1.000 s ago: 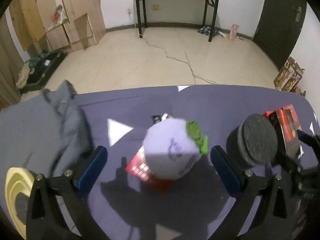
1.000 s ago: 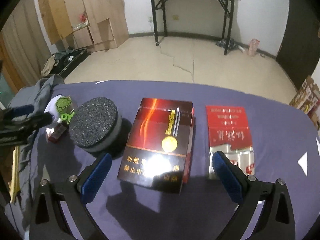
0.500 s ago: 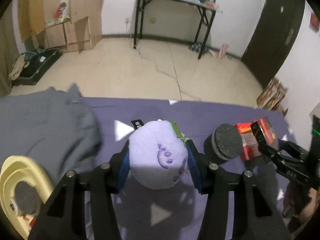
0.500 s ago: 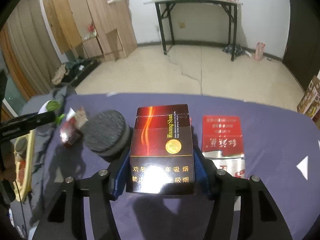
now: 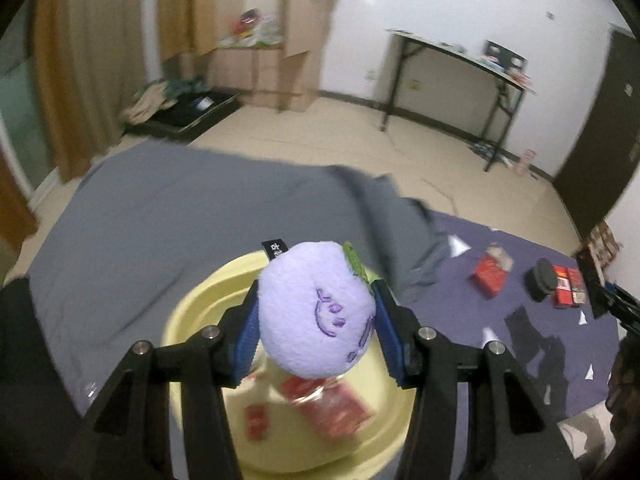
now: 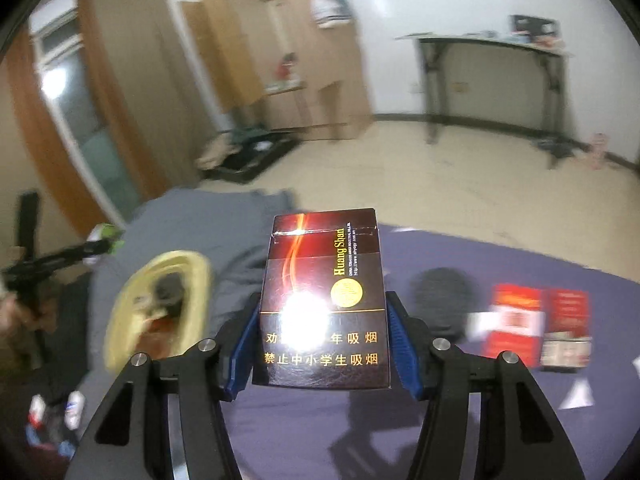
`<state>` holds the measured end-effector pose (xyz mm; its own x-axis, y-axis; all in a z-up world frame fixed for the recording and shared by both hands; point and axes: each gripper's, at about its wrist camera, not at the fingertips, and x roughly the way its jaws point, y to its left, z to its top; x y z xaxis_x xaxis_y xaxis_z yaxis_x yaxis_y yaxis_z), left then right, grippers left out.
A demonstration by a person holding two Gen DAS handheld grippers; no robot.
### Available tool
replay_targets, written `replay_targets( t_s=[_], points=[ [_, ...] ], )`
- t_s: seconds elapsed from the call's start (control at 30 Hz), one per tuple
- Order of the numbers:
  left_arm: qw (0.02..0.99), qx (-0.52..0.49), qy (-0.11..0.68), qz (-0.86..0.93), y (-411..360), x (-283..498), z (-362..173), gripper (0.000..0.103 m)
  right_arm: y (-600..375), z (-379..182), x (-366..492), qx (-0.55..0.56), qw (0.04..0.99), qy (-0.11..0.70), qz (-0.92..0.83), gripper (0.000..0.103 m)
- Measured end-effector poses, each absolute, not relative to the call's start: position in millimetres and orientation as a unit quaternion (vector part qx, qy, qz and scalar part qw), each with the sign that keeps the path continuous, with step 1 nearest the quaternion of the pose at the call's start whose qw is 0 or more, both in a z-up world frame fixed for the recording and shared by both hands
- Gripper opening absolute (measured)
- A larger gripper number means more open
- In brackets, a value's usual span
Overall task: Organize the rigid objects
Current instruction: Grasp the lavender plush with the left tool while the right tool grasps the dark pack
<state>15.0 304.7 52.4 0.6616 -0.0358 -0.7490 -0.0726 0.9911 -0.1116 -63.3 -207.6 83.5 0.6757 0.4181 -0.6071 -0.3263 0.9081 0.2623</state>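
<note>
Directly below the left gripper (image 5: 316, 320) sits the round yellow plastic basin (image 5: 192, 312); fingers clamped on the lilac plush ball (image 5: 316, 312). Right gripper (image 6: 322, 340), farther from the basin, clasps the upright dark-red cigarette pack (image 6: 324, 300), long axis vertical.

A lived-in home room — tiled floor (image 5: 344, 136), wooden wardrobe (image 6: 256, 52), a folding table (image 5: 460, 64) by the far wall, an open suitcase (image 5: 188, 110) far left.
</note>
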Motion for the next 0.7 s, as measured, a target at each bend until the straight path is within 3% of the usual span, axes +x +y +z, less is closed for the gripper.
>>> replay_targets(
  t_s=[0.2,0.4,0.7],
  points=[
    [0.889,-0.088,0.446,0.047,351,7,2,0.053,-119,70,-74,0.026,0.887,0.365,0.283,0.058],
    [0.868,-0.101,0.485,0.043,360,21,-53,0.054,-7,15,-87,-0.037,0.841,0.412,0.349,0.058],
    [0.866,-0.120,0.484,0.040,363,42,-72,0.057,67,-32,-68,-0.133,0.821,0.437,0.343,0.058]
  ],
)
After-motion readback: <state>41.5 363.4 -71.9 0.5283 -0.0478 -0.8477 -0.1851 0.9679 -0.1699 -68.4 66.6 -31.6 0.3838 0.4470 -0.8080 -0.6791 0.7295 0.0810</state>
